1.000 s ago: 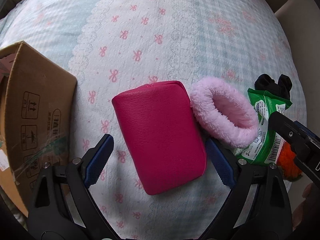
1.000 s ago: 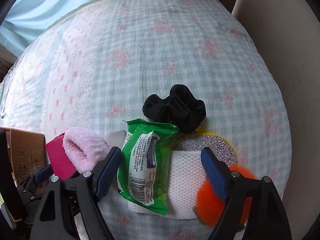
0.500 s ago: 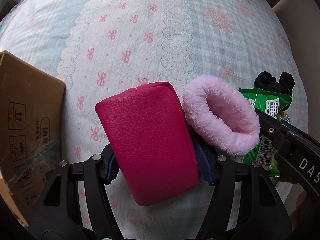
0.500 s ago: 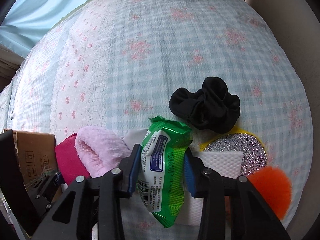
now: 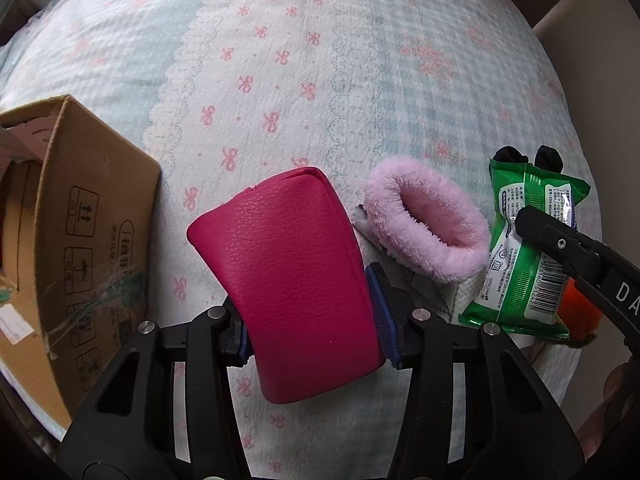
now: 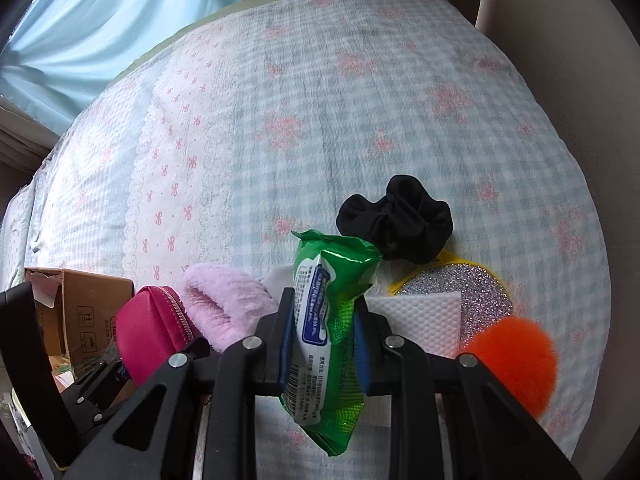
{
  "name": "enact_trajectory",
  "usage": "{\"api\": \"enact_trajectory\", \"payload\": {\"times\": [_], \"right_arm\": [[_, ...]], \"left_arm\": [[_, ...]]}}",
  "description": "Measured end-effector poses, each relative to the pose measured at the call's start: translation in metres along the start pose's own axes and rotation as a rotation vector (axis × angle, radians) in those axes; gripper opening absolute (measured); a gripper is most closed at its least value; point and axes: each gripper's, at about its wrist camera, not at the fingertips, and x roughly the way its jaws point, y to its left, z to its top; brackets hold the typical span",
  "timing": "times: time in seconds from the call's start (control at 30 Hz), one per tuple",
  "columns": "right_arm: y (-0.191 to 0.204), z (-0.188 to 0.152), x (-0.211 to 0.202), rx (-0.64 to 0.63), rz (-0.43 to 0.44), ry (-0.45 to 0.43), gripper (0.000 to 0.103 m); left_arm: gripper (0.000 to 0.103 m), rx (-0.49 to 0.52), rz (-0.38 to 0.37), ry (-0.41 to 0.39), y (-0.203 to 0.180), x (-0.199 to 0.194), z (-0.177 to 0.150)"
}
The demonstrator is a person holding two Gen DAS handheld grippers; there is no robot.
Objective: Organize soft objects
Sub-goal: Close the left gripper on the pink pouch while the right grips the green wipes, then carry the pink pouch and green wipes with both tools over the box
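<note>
My left gripper (image 5: 312,320) is shut on a magenta leather pouch (image 5: 288,280) and holds it lifted above the bedspread. The pouch also shows in the right wrist view (image 6: 148,332). My right gripper (image 6: 324,344) is shut on a green wet-wipes pack (image 6: 328,328), raised and tilted; the pack also shows in the left wrist view (image 5: 524,248). A fluffy pink ring (image 5: 428,220) lies between them on the bed. A black scrunchie (image 6: 400,220), a glittery silver pad (image 6: 476,296), a white cloth (image 6: 424,320) and an orange pompom (image 6: 512,356) lie at the right.
An open cardboard box (image 5: 80,232) stands at the left on the bed, also in the right wrist view (image 6: 80,312). The checked bedspread (image 6: 320,120) stretches ahead. A beige headboard (image 6: 580,60) borders the right. A blue curtain (image 6: 100,20) hangs at the far left.
Both grippers closed from open: the left on the magenta pouch, the right on the wipes pack. Both objects are now lifted off the bed.
</note>
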Motion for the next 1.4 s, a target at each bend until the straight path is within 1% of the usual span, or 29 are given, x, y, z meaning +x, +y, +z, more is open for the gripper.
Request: {"api": "enact_trajectory", "payload": {"times": [0.07,0.2,0.3,0.33,0.47,0.67,0.83,0.97,1.13,1.3,1.4], "right_arm": [[0.001,-0.002,-0.014,0.001,0.003,-0.022,0.023],[0.011,-0.006,-0.043,-0.007,0.003,-0.068,0.023],[0.018,-0.01,-0.073,-0.017,0.002,-0.107,0.023],[0.021,-0.011,-0.085,-0.021,0.002,-0.122,0.023],[0.039,-0.017,-0.13,-0.054,0.007,-0.181,0.022],[0.08,-0.024,-0.189,-0.117,0.033,-0.245,0.022],[0.128,-0.031,-0.22,-0.186,0.078,-0.284,0.022],[0.175,-0.036,-0.226,-0.249,0.105,-0.293,0.022],[0.23,-0.044,-0.212,-0.287,0.132,-0.274,0.022],[0.282,-0.05,-0.181,-0.278,0.123,-0.218,0.022],[0.311,-0.055,-0.16,-0.258,0.111,-0.175,0.022]], "left_arm": [[0.043,0.004,-0.004,-0.022,0.001,-0.012,-0.004],[0.043,0.016,-0.018,-0.076,0.001,-0.049,-0.011],[0.043,0.023,-0.034,-0.123,0.001,-0.081,-0.015],[0.043,0.024,-0.041,-0.14,0.001,-0.089,-0.011],[0.043,0.033,-0.063,-0.208,0.003,-0.136,-0.012],[0.043,0.036,-0.082,-0.297,0.022,-0.208,-0.022],[0.043,0.026,-0.081,-0.345,0.056,-0.259,-0.028],[0.043,0.004,-0.073,-0.369,0.093,-0.281,-0.028],[0.043,-0.032,-0.067,-0.353,0.153,-0.287,-0.026],[0.043,-0.053,-0.056,-0.311,0.222,-0.275,-0.017],[0.043,-0.047,-0.057,-0.269,0.26,-0.261,-0.011]]}}
